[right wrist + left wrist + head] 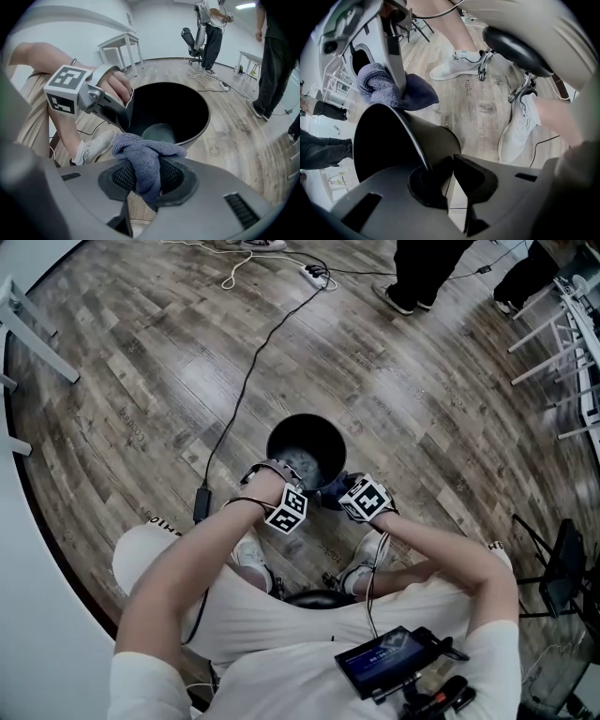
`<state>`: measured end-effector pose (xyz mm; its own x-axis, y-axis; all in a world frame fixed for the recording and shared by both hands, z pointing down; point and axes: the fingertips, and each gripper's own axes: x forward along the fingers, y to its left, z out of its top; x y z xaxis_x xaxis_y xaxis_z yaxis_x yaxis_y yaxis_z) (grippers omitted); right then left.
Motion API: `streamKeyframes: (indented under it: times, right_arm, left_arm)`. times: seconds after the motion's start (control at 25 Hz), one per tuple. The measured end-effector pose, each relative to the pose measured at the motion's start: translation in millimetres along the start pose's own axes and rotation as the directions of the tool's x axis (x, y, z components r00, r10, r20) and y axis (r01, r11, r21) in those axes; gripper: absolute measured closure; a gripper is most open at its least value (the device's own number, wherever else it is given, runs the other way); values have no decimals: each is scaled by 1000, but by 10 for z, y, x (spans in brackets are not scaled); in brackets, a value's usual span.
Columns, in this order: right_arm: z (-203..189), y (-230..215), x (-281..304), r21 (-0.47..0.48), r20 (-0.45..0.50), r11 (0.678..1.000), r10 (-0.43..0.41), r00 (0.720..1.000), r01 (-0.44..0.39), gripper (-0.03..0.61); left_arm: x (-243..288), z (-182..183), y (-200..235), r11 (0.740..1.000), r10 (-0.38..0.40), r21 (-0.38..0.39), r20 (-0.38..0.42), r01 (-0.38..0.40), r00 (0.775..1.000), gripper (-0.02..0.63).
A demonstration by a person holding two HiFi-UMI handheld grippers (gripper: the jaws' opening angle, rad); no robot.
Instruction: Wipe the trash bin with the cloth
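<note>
Fingers [476,176] of the left gripper [446,174] are pressed together on the thin rim of the trash bin [281,432], a round, smooth black bucket standing upright just in front of the person's feet. Fingers of the right gripper [146,178], faced with mesh-textured pads, pinch the cloth [143,157], a soft, knitted blue-grey rag bunched into thick folds. It sits just outside the bin's near rim, close beside the left gripper. Each gripper carries 1 marker cube [366,498] printed with black-and-white squares. Wood-grain plank floor [141,362] surrounds the bin. 2 pale sneakers [459,65] flank a rounded black stool seat [520,47]. 1 thin black cable [248,371] snakes across the planks to a white power strip [316,276].
</note>
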<state>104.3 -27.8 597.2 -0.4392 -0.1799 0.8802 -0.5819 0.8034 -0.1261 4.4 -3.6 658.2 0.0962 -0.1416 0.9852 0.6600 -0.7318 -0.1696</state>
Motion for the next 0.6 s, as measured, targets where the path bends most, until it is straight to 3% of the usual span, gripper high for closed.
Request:
streamKeyframes:
  times: [0.6]
  right_arm:
    - [-400, -209, 704, -76, -97, 997, -24, 995, 17, 474]
  left_arm:
    - [-1, 10, 18, 1000, 2, -5, 9, -2, 1000, 567]
